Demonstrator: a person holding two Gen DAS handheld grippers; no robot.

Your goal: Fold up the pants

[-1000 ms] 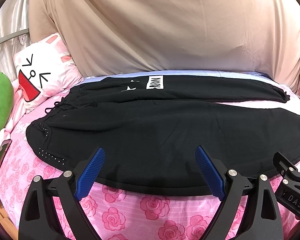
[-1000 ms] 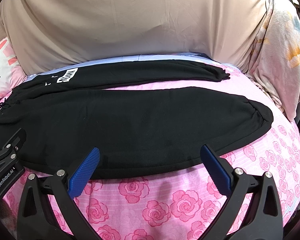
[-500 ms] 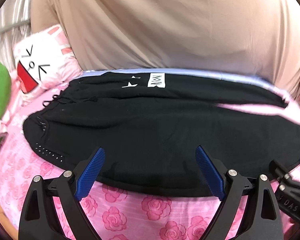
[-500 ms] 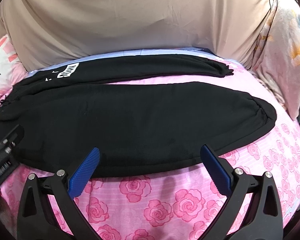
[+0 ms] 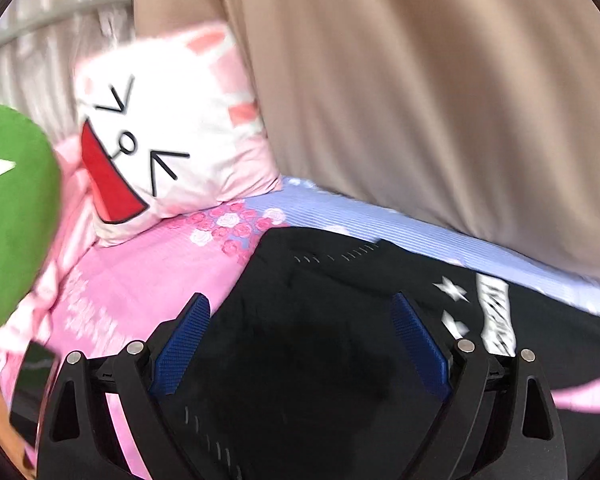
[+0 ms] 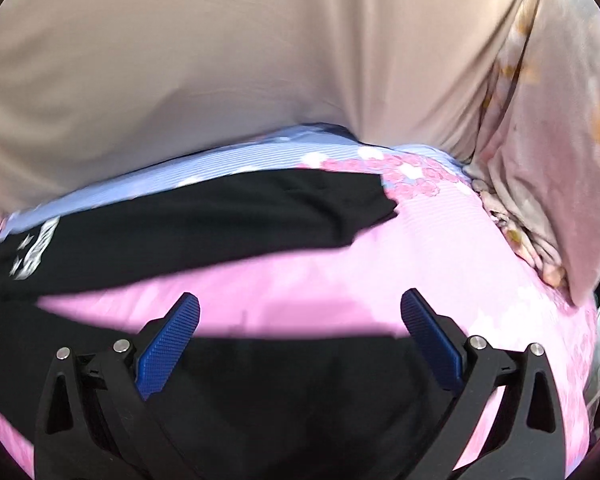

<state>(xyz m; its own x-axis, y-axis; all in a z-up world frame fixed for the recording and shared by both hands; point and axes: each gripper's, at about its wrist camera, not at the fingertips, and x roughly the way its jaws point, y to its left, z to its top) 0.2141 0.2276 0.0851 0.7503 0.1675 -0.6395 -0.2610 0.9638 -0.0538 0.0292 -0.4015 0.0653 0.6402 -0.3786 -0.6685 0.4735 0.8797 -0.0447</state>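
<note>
Black pants [image 5: 320, 360] lie spread on the pink bed [image 6: 440, 248], beneath both grippers at six o'clock. Left gripper [image 5: 300, 344] and right gripper [image 6: 300, 336] fingers gape, empty; a shallow pinch could snag one layer only.

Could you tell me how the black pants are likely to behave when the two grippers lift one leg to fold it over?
The black pants lie flat and follow the bedsheet, so they will probably be floppy and sag between the left gripper and right gripper. The fabric looks thick and matte, so it probably won't slip from the ribbed fingers. The unheld leg may drag.
</note>
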